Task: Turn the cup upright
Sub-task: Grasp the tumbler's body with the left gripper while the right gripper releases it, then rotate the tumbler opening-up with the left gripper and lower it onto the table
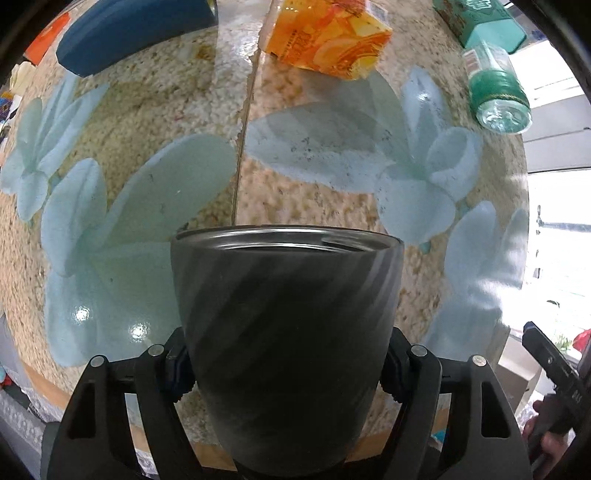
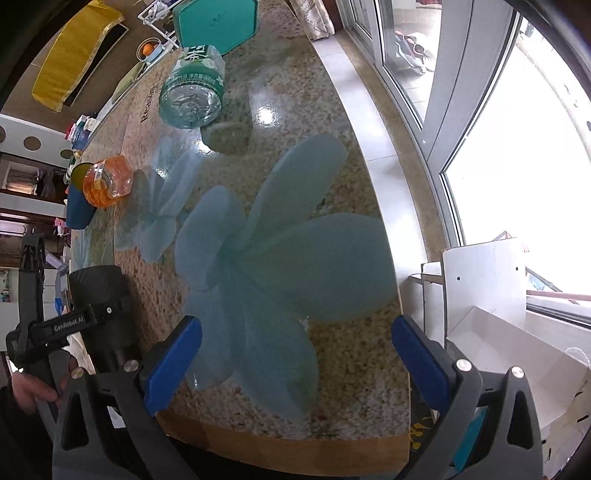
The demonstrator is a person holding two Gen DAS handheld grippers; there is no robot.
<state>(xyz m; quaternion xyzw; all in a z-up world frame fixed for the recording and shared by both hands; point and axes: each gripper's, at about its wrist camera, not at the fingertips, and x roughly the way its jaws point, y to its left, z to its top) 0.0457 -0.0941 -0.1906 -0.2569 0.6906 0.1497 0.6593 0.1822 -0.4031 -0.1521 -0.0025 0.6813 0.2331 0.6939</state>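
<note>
A dark grey metal cup [image 1: 286,332] with a spiral pattern fills the lower middle of the left wrist view, its open rim pointing away from the camera. My left gripper [image 1: 286,369] is shut on the cup's sides and holds it above the table. In the right wrist view the same cup [image 2: 99,291] shows at the left edge, held in the left gripper. My right gripper [image 2: 295,358] is open and empty over the table's near edge, with its blue pads [image 2: 173,363] wide apart.
The table [image 2: 332,221] has a speckled top with pale blue flowers. A green plastic bottle [image 2: 194,88] lies on its side, a teal box [image 2: 216,22] behind it. An orange packet [image 1: 328,33], an orange jar [image 2: 107,182] and a blue object [image 1: 133,33] lie further off. Windows stand on the right.
</note>
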